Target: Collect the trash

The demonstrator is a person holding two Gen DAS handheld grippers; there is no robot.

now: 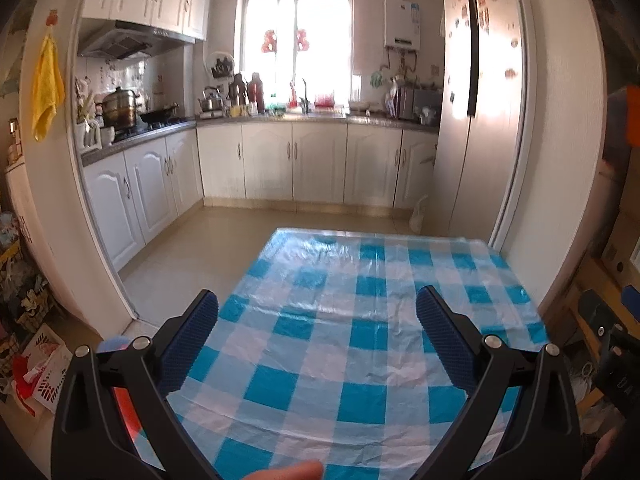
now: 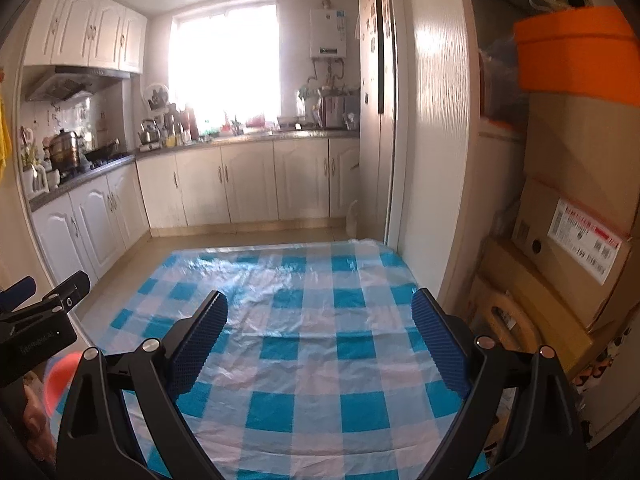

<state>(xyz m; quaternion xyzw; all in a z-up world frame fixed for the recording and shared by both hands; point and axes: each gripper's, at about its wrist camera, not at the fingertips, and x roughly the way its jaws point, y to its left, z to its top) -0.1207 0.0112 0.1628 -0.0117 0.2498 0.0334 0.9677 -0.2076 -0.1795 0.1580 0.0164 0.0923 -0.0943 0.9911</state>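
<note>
Left hand-held gripper (image 1: 318, 312) hangs over the near part of the bench (image 1: 360, 360), pointing forward towards the kitchen and tilted slightly down, its two blue-padded fingers (image 1: 192, 344) spread wide apart with nothing between them. At the bottom edge of the left wrist view a blurred fingertip (image 1: 292, 472) of the person shows, just below the jaws.

Right hand-held gripper (image 2: 320, 312) is posed the same way beside it, over the same bench (image 2: 312, 376) and facing the same direction, jaws equally wide and holding nothing. In the right wrist view the black body of the left hand-held gripper sits at the left edge, level with the right one and well apart from it, with part of the person's hand (image 2: 34, 416) below it.

A blue-and-white checked plastic cloth (image 1: 340, 288), wrinkled and glossy, covers the bench. No piece of trash can be made out on the cloth in either view. An orange-red round object (image 2: 60, 376), blurred, lies off the left edge of the bench, low down beside the left hand-held gripper; what it is cannot be told.

Beyond the bench lie a tiled floor (image 1: 208, 248), white kitchen cabinets (image 1: 280, 160) and a bright window (image 1: 296, 36). Stacked cardboard boxes (image 2: 568, 248) stand to the right of the bench.
</note>
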